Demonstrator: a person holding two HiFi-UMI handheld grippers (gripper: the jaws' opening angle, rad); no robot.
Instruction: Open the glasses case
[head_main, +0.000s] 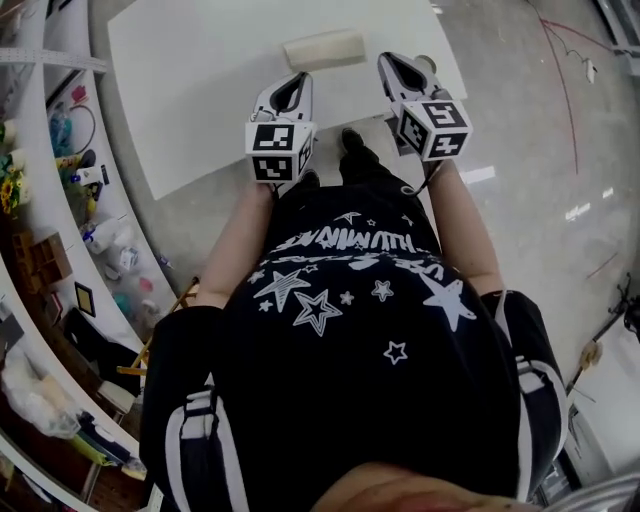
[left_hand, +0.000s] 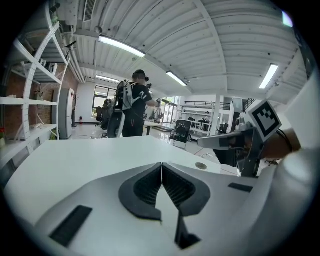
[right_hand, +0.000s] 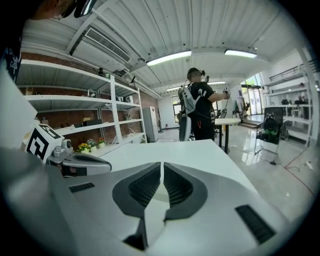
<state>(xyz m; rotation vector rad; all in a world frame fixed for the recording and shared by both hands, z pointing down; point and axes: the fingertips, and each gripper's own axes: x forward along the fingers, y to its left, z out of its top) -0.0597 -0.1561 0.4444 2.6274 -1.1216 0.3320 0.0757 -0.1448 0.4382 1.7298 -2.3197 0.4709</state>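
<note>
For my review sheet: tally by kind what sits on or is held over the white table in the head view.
glasses case: 1
grippers: 2 (left gripper, right gripper, both shut, nothing held)
total: 3

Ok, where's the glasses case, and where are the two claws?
case (head_main: 325, 50): head view, middle of its top.
left claw (left_hand: 161, 165): left gripper view, where its shut tips meet.
right claw (right_hand: 162, 164): right gripper view, where its shut tips meet.

A white table (head_main: 200, 90) sits beside cluttered shelves (head_main: 50, 260), and farther back a person (right_hand: 199, 107) wearing a backpack (right_hand: 188, 100) stands at a desk (right_hand: 227, 121).
</note>
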